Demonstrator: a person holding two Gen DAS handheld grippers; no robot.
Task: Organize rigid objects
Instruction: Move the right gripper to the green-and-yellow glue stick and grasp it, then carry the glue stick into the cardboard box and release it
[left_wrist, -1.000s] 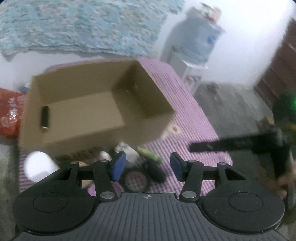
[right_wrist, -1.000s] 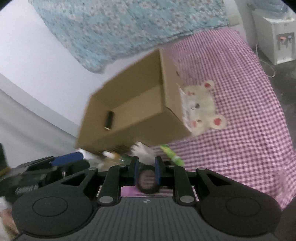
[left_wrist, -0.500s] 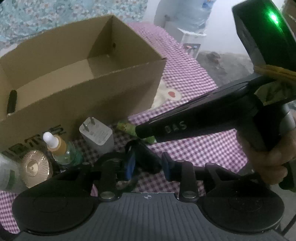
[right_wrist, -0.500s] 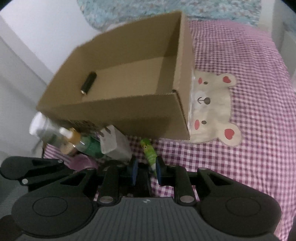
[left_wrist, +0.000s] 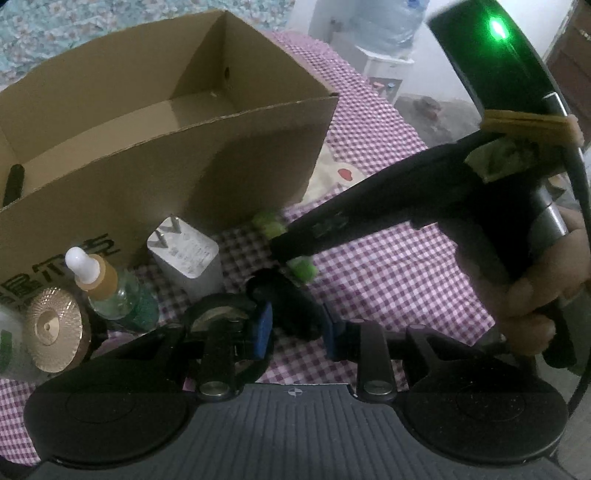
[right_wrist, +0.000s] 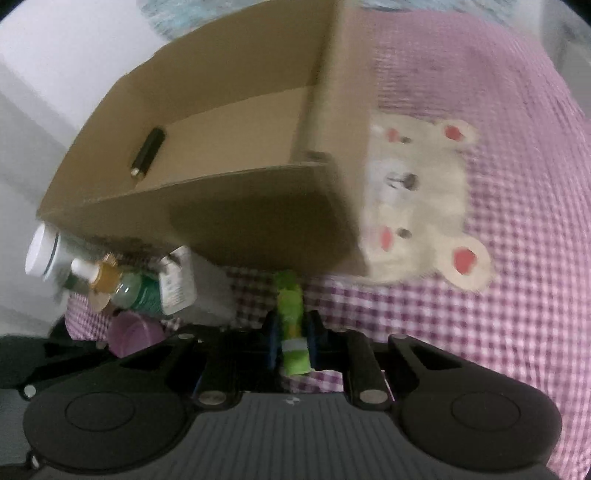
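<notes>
Left wrist view: both claws down on the loose items in front of the box

Left wrist view showed the left claw (left_wrist: 297, 328) narrowed around a black cylinder-like item (left_wrist: 291, 306) lying on the checked bed cover (left_wrist: 388, 266), its blue pads (left_wrist: 263, 329) at either side of it; the jaws had just been closing and looked to be touching the item, though the dark plastic made the contact hard to read. Right beside it the right claw (right_wrist: 291, 341) had also just been closing, and its pads pinched a green tube (right_wrist: 291, 321) that lay pointing toward the cardboard box (right_wrist: 229, 206).

The box stood open-topped toward the far edge of the bed, with one black stick (right_wrist: 147, 155) already on its floor (so it was presumably the place for sorted things). The remaining items crowded against its near wall: a white plug adapter (left_wrist: 184, 258), a dropper bottle (left_wrist: 107, 288), a gold ribbed cap (left_wrist: 51, 328), a white-lidded jar (right_wrist: 44, 254) and a pink cup (right_wrist: 135, 332).

Both grips were taken low and across the narrow width, which probably suited slim, hard objects that could otherwise roll on soft cloth. A person's hand (left_wrist: 539, 295) gripped the right handle.
</notes>
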